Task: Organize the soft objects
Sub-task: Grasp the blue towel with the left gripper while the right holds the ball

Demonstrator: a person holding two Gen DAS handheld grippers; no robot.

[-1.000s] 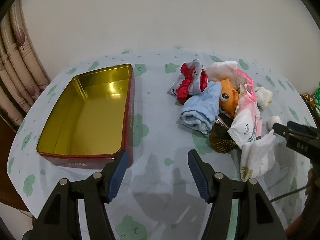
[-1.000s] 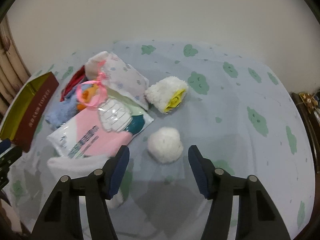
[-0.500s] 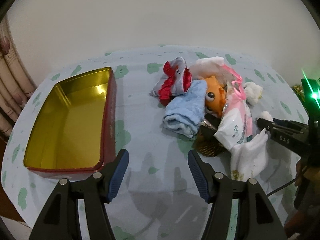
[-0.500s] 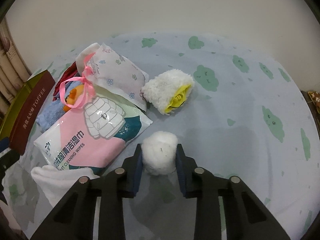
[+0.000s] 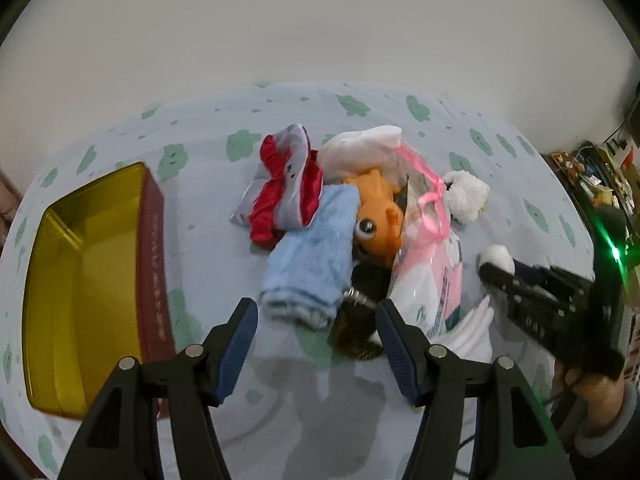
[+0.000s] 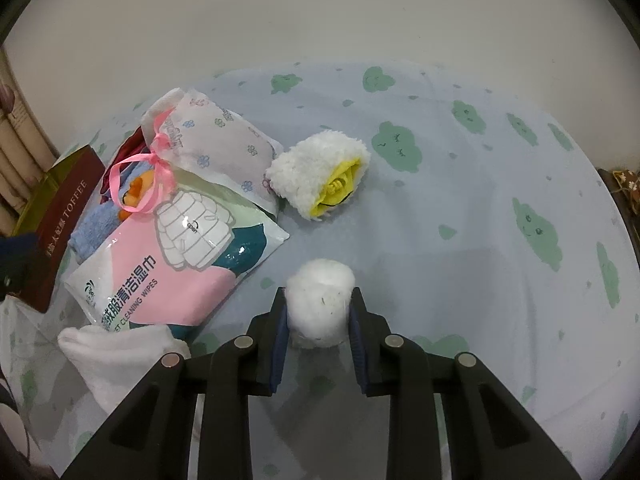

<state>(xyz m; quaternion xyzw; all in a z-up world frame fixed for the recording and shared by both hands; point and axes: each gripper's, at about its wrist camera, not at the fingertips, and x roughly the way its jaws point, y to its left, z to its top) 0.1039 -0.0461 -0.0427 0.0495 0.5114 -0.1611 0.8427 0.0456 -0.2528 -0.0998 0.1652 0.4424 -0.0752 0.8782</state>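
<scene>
1. Grasp under way: right gripper (image 6: 319,312) pinches fluffy white pom-pom ball (image 6: 320,300) on cloud-print blue tablecloth (image 6: 460,240), just beside pink wet-wipes pack (image 6: 160,276).
2. Left gripper (image 5: 316,344), jaws spread w/ nothing between, hovers nr folded light-blue towel (image 5: 308,264).
3. Next, likely: lift ball, carry to gold-lined red tin (image 5: 80,300); keep squeeze gentle.
4. Vs 1 s ago: right jaws have just been closing onto ball; left view now sits closer to pile.

We are in a home. Ahead of our fingers lies a table (image 6: 460,240) with a blue cloth dotted with green clouds. Past the left fingers stand flowery curtains (image 6: 16,148) and a toffee tin (image 5: 152,264). Soft toys, a towel (image 5: 308,268) and a pack of wipes (image 6: 168,264) sit in a heap.
</scene>
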